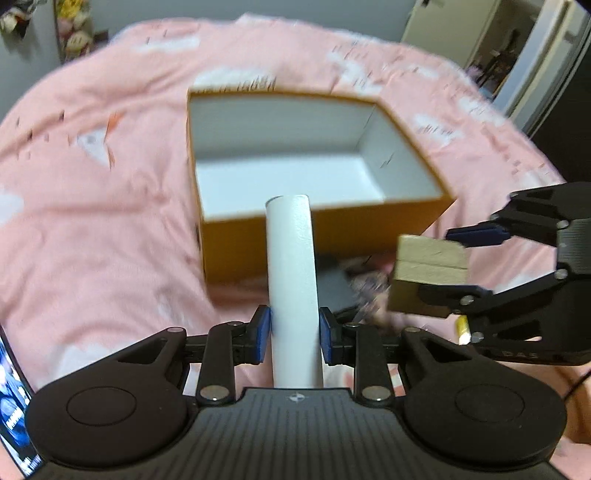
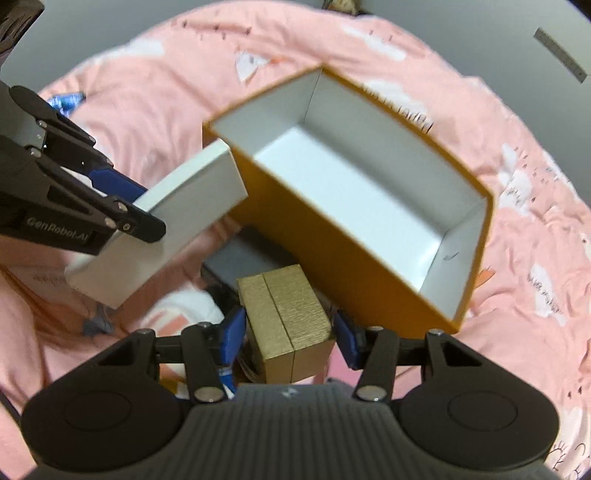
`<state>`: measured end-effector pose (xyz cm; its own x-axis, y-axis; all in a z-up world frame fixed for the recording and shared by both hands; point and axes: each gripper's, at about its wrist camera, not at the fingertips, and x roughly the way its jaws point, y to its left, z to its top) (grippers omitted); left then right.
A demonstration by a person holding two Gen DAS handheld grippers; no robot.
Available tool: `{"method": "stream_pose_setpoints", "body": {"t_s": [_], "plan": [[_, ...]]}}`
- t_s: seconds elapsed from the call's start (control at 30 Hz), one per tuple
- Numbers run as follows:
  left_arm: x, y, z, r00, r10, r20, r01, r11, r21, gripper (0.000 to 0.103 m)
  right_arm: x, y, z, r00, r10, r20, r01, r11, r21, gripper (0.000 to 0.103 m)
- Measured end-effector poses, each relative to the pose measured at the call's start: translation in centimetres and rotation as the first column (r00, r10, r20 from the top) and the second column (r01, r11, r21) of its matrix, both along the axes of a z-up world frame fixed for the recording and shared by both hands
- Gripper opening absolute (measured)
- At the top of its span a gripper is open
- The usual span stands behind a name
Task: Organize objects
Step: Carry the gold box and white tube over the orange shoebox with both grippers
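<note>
Lifted above the bed, a white flat box (image 1: 293,277) stands edge-on between the blue pads of my left gripper (image 1: 294,328), which is shut on it. The same white box (image 2: 166,221) and left gripper (image 2: 147,210) show at the left of the right wrist view. My right gripper (image 2: 290,339) is shut on a small gold box (image 2: 284,306), also raised. That gold box (image 1: 428,266) and the right gripper (image 1: 448,267) appear at the right of the left wrist view. An open orange box (image 1: 369,229) with a white, empty inside lies just beyond both grippers (image 2: 332,258).
Everything rests on a pink bedspread (image 1: 92,184) with white patterns. A dark grey flat item (image 2: 251,254) and blurred small clutter (image 1: 369,291) lie under the held boxes. A lit phone screen (image 1: 14,406) is at the left edge. Plush toys (image 1: 74,29) and a doorway (image 1: 498,55) lie beyond.
</note>
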<state>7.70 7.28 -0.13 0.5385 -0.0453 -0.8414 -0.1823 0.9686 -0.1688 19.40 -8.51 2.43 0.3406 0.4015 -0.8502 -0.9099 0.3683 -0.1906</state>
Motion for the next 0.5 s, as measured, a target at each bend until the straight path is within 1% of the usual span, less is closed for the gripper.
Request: {"method": "stream_pose_setpoints", "body": {"t_s": [0.07,0.2,0.3,0.4,0.5], "plan": [[0.1,0.2,1.8,0.999,-0.015,0.048,0.016,1.000,-0.006,0.031,0.1,-0.2,1.7,1.000,-0.005,0.014,0.004,0.999,0.045,0.053],[1.6,0.4,4.6,0.991,-0.038,0.129,0.038,0.999,0.000,0.030,1.0,-0.2,4.6,0.999,-0.023,0.031,0.019,0.992,0.128,0.053],[4.2,1.2,5.9,0.985,-0.038,0.167,0.040,0.999,-0.004,0.030,2.4,0.6,6.1,0.998,-0.044,0.043,0.036,0.982,0.188,0.052],[7.3,2.1,5.6,0.987,-0.025,0.160,0.025,1.000,0.004,0.030,4.8,1.4,6.9,0.995,-0.094,0.047,0.080,0.968,0.236,0.052],[11.4,3.3,3.9,0.995,-0.014,0.096,0.012,1.000,0.017,0.030,8.3,2.8,6.2,0.989,-0.150,-0.001,0.145,0.953,0.267,0.052]]}}
